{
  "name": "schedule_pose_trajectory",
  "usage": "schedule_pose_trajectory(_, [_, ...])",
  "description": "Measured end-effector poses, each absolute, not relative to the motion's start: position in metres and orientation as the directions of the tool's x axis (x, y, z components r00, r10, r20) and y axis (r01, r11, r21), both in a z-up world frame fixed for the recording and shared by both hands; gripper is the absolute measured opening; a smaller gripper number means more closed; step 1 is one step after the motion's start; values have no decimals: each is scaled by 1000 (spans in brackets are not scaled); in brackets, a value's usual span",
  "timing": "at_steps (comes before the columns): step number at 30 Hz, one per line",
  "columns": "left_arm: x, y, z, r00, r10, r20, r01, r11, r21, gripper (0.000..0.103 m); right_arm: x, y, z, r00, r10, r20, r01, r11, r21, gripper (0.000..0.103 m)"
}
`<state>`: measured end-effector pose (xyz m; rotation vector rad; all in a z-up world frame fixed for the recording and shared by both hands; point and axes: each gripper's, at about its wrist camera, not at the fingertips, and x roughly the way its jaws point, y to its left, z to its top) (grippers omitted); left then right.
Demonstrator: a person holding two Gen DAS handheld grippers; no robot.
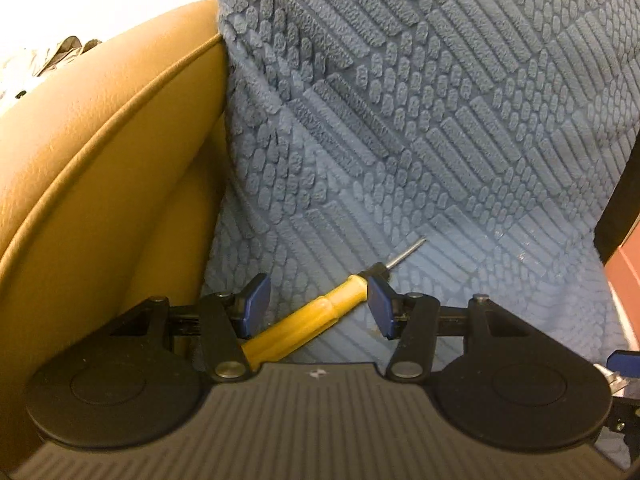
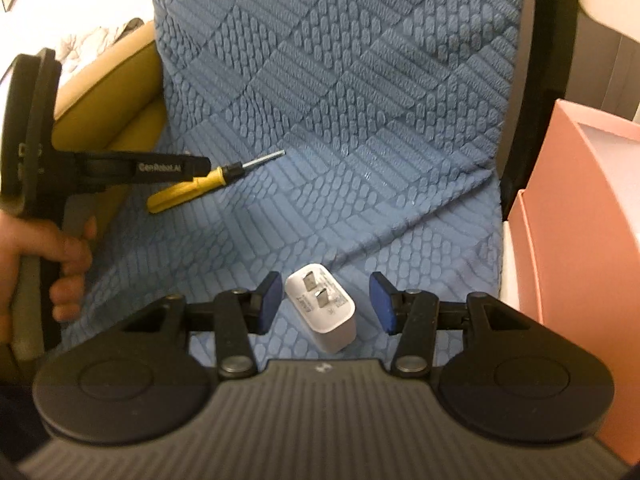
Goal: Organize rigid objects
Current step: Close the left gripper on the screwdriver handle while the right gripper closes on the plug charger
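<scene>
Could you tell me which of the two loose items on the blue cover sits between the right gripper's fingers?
The white charger plug, prongs up; the yellow screwdriver lies farther left, at the left gripper.

A blue seat cover [image 1: 440, 120] with a raised pattern of ribbed squares and small oval bumps drapes down the back and over the seat of a tan leather armchair [image 1: 100, 168]. The cover lies in soft folds near the seat's middle, with one crease running across toward its right edge. The armchair's padded armrest [image 2: 104, 108], edged with dark piping, rises along the cover's left edge. Past the armrest, crumpled pale bedding [image 2: 92, 46] shows at the far left. Along the cover's right edge runs a black band [image 2: 532, 80]. Just beside it stands a pink open box [image 2: 580, 200] with a white inside.
</scene>
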<state>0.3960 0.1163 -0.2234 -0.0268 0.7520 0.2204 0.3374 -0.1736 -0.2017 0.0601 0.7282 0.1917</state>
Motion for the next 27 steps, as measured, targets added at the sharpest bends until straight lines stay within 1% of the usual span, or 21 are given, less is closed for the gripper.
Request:
schedule_pose_trajectory(3, [399,116,-229,694,186,-696,-197,978,65,60,340,-170,-205,720,194,-667,-165,980,107,51])
schedule_pose_trajectory(8, [401,117,-239,667,162,-727,-196,980,38,59,345,-162,-209,696,188,-693,-190,979,75,50])
schedule_pose_trajectory(11, [403,118,-244,648,189,-738,-206,976,68,58,347,-159,-213,683,178,-708,-196,979,58,50])
schedule_pose_trajectory(14, [404,119,-247,641,190,-744,-208,976,70,54,349,-159,-216,676,170,-717,-192,980,51,50])
schedule_pose_trajectory(17, [405,116,-251,638,190,-746,-195,977,82,50,349,-160,-218,672,164,-723,-191,981,45,47])
schedule_pose_trajectory(18, [405,113,-252,640,197,-743,-186,978,98,48,349,-160,-219,671,161,-724,-191,981,41,44])
schedule_pose_trajectory(21, [404,104,-254,646,196,-737,-164,980,116,42,348,-161,-219,673,161,-722,-193,980,38,41])
schedule_pose_trajectory(25, [400,95,-255,656,159,-738,-145,986,84,33,346,-161,-218,678,145,-720,-182,983,27,41])
schedule_pose_trajectory(27, [393,90,-254,659,133,-740,-136,989,56,30,344,-163,-218,683,135,-718,-168,985,26,41])
